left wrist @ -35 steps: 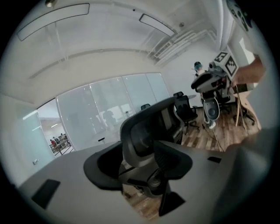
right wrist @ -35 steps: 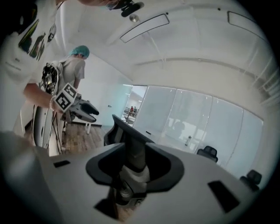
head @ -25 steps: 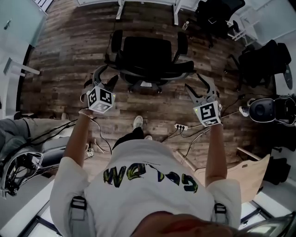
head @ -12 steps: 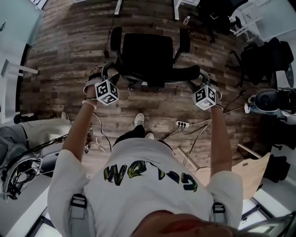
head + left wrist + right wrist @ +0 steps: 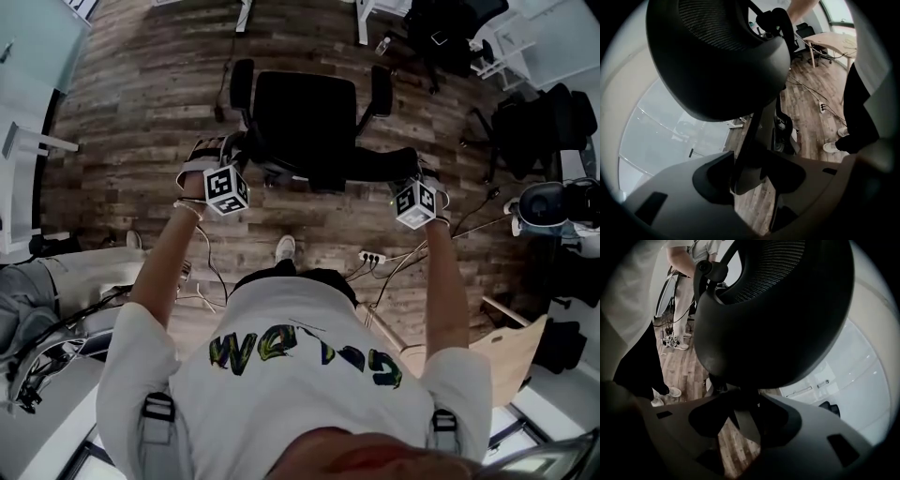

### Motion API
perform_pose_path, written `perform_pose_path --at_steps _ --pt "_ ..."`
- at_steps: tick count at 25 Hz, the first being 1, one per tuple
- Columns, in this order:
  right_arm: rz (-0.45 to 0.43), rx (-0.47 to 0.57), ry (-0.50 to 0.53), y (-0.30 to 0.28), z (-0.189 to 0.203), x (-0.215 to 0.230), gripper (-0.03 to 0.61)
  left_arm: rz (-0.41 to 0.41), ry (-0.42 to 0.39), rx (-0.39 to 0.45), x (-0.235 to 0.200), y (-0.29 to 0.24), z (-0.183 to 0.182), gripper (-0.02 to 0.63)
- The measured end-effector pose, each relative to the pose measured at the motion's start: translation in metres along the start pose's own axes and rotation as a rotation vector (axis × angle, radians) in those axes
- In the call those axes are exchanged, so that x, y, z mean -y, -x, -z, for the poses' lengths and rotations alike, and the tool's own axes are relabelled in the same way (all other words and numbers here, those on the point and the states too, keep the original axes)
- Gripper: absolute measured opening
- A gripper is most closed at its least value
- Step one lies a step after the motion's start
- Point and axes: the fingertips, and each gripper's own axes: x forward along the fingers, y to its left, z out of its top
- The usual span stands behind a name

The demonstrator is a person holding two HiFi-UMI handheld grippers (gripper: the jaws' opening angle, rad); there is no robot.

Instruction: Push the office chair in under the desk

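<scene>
The black office chair (image 5: 305, 108) stands on the wood floor, its seat facing the white desk legs (image 5: 361, 21) at the top of the head view. My left gripper (image 5: 230, 152) is at the left end of the backrest (image 5: 323, 167), my right gripper (image 5: 409, 171) at the right end. In the left gripper view the mesh backrest (image 5: 717, 56) fills the top, and its grey frame strut runs between the left gripper's (image 5: 750, 176) jaws. The right gripper (image 5: 747, 420) holds the backrest (image 5: 773, 310) frame the same way. Both pairs of jaws have just been closing onto that frame.
A power strip (image 5: 373, 256) and loose cables lie on the floor just behind the chair. More black chairs (image 5: 525, 122) stand at the right, a wooden desk top (image 5: 511, 347) at the lower right. Another person (image 5: 686, 282) stands nearby.
Both grippers have moved forward and down from open air to the two ends of the chair's backrest. Their jaws have narrowed around its frame.
</scene>
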Motion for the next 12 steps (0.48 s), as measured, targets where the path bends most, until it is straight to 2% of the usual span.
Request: perform_pose_path --at_steps 12 --pt "0.029 -0.022 -0.073 -0.028 -0.004 0.03 0.21 -0.011 0.045 -0.038 -0.03 -0.034 0.007 0.218"
